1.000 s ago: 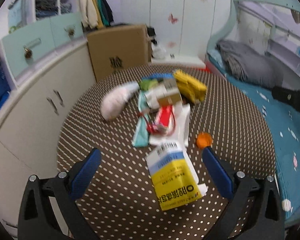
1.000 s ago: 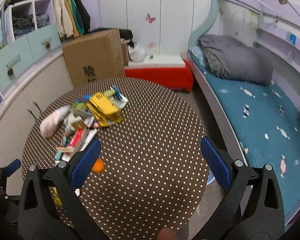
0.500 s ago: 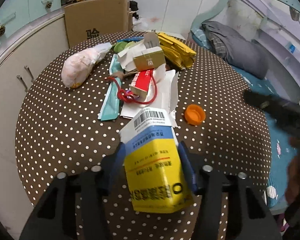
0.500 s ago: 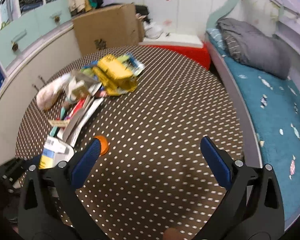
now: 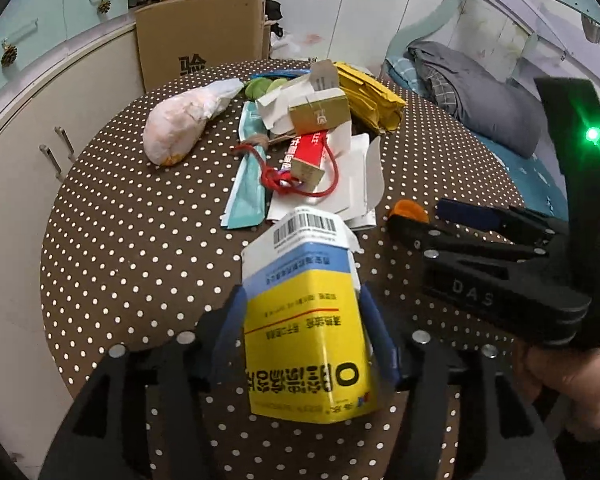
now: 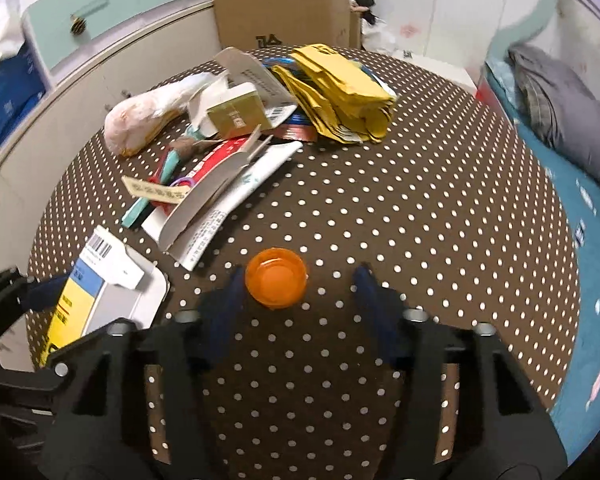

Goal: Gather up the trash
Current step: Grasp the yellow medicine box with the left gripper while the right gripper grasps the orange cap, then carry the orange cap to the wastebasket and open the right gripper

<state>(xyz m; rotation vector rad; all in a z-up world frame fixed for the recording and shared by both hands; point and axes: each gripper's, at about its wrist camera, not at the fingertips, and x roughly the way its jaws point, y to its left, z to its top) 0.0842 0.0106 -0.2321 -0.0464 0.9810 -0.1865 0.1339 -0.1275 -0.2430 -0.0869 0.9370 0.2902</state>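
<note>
table (image 6: pixel 420 208): round, brown cloth with white dots
orange cap (image 6: pixel 275 278): alone on the cloth
litter heap (image 6: pixel 236 128): behind the orange cap
yellow packets (image 6: pixel 340 88): far behind the orange cap

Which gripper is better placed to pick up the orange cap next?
Right. The right gripper is open around the orange cap, while the left gripper is shut on the yellow box.
</note>
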